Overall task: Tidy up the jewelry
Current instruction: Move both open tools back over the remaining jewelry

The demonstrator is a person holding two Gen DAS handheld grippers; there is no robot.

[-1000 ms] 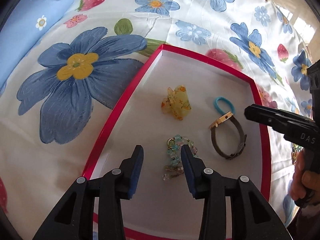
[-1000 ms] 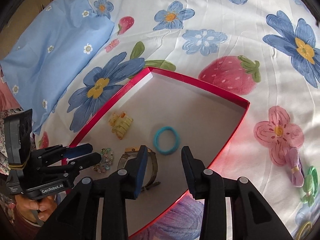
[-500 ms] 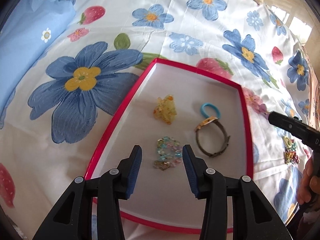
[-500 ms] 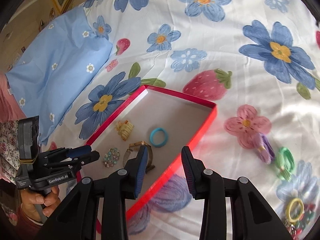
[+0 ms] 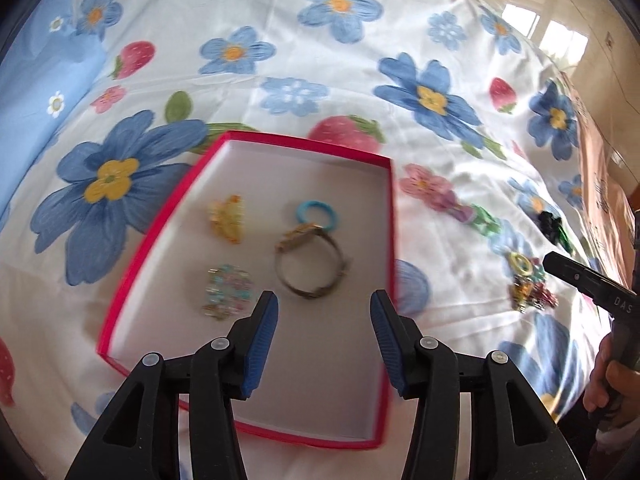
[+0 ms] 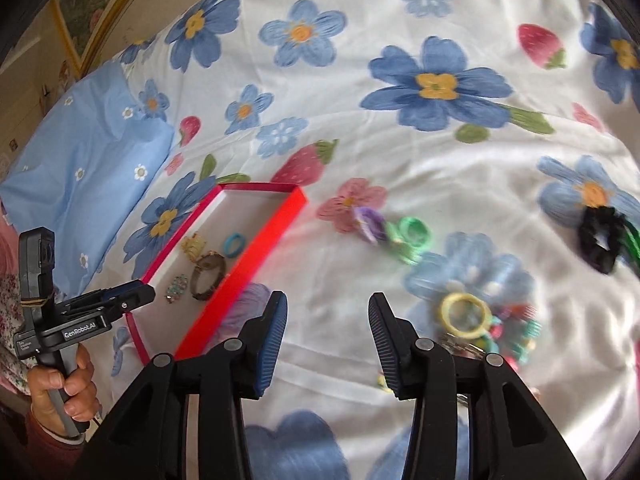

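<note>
Four pieces already lie in the red box (image 5: 390, 216): a yellow clip (image 5: 227, 219) at the upper left of its floor, a blue tie (image 5: 315, 213) to the clip's right, a watch (image 5: 310, 264) just below and touching the tie, and a bead bracelet (image 5: 229, 295) at the lower left. So the task looks partly done, perhaps a third to a half by count.

What remains sits loose on the bedspread (image 6: 400, 152), right of the box: a purple tie (image 6: 370, 222) and green ties (image 6: 410, 236) at mid-frame, a black scrunchie (image 6: 602, 238) at the far right, and a blurred heap (image 6: 492, 324) with a yellow ring on top at the lower right.

The left gripper (image 5: 323, 338) hangs over the box's lower part, jaws opening with nothing between them. The right gripper (image 6: 327, 340) hangs over bare cloth between the box and the heap, its jaws also opening and empty. It seems bound for the heap or the ties next, though that is a guess.

The left wrist view looks down into the box and shows the four pieces apart from one another, while the loose items are small and crowded toward its right edge, where only the tip of the other gripper enters. The right wrist view shows the loose pieces spread widely and the hand (image 6: 66, 384) holding the left gripper at the lower left, but the box contents are tiny there.
</note>
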